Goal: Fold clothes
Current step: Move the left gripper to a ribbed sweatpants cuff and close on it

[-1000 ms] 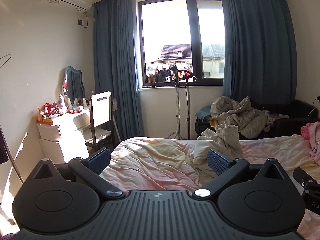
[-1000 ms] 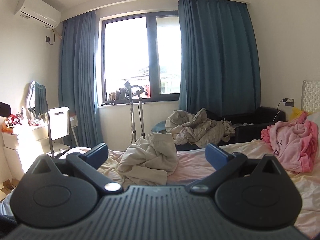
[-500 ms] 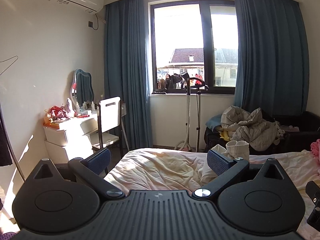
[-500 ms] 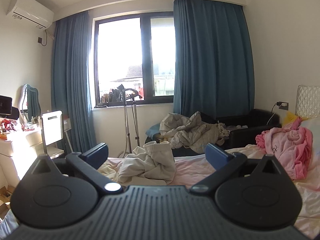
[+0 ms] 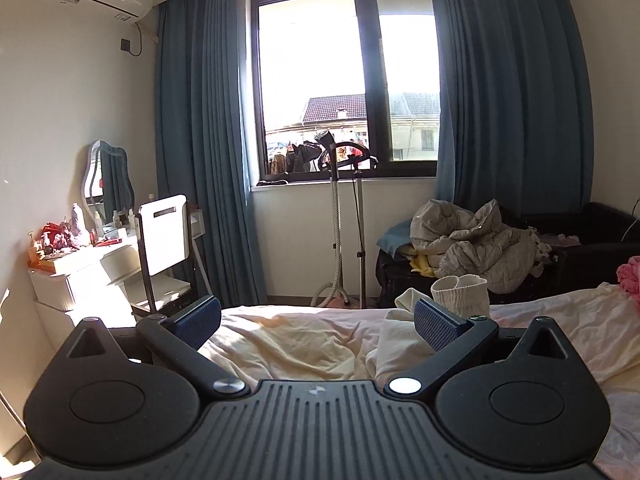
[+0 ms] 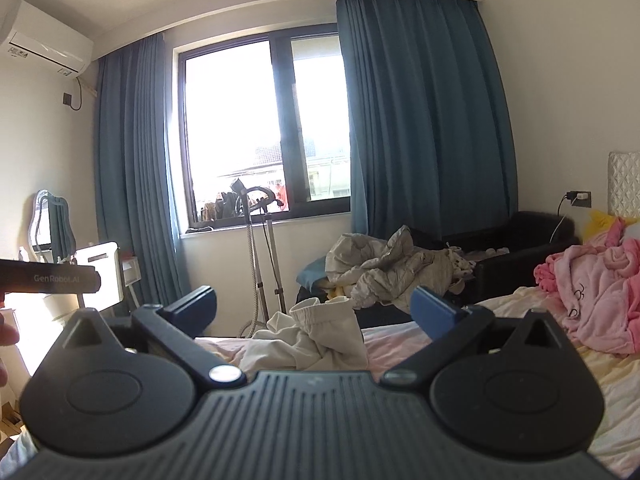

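— How much of the cream garment (image 6: 316,340) shows?
— Only its upper part; the right claw's body hides the rest, and the near part of the bed (image 6: 400,338) too.
— And the pink clothes (image 5: 630,274)?
— Cut off by the left view's right edge.
— The bottles on the dresser (image 5: 80,256)?
— Too small to tell apart.

Blown-out window (image 5: 346,80) backlighting room, sun patch on bed (image 5: 296,344), fisheye bend at edges, sharp overall.
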`<state>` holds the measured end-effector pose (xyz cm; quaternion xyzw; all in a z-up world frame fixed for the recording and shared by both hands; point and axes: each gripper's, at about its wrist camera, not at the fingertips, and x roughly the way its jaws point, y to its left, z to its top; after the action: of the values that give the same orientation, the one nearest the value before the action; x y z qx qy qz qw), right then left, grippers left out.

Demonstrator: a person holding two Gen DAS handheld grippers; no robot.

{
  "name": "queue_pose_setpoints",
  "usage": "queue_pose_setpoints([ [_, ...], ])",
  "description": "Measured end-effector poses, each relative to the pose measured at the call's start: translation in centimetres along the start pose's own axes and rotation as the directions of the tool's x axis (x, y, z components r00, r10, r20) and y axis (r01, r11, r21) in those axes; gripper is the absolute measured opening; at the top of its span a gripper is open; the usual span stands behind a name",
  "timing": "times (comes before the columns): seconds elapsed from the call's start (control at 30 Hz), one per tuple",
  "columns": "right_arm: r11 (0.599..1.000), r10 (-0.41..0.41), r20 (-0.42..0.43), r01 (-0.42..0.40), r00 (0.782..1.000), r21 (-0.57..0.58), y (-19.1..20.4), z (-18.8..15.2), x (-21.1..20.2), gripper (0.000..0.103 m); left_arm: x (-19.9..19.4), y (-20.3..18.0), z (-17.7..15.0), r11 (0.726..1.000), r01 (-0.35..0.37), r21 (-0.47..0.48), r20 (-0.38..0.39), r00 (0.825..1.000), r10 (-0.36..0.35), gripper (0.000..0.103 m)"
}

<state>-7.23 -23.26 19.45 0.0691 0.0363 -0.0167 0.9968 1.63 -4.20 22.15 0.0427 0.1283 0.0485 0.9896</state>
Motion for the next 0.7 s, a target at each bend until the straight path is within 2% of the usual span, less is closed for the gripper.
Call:
queue_pose_setpoints([
  [0.23,0.998,-0.068,-0.054,0.067,0.996,-0.019,-4.3,-6.9,6.8,0.103,9.5,-6.5,-4.7,0.986,0.16,0.039,-0.014,0.987,-0.159,0.103],
  [0.4,0.999,-0.036,-0.101,0.04,0.994,0.037,-6.5,-11.0,10.0,0.103,16.6,-11.4,-7.6,0.964,0.256,0.064,-0.027,0.967,-0.255,0.103],
  [0.53,0.999,-0.028,-0.129,0.031,0.991,0.014,-7.3,-13.7,12.9,0.103,23.5,-14.4,-8.1,0.964,0.253,0.083,-0.052,0.967,-0.25,0.102],
  [0.7,0.999,-0.029,-0.153,0.035,0.988,0.035,-8.4,-16.3,16.5,0.103,32.4,-16.3,-7.9,0.964,0.26,-0.052,-0.107,0.959,-0.264,0.1],
])
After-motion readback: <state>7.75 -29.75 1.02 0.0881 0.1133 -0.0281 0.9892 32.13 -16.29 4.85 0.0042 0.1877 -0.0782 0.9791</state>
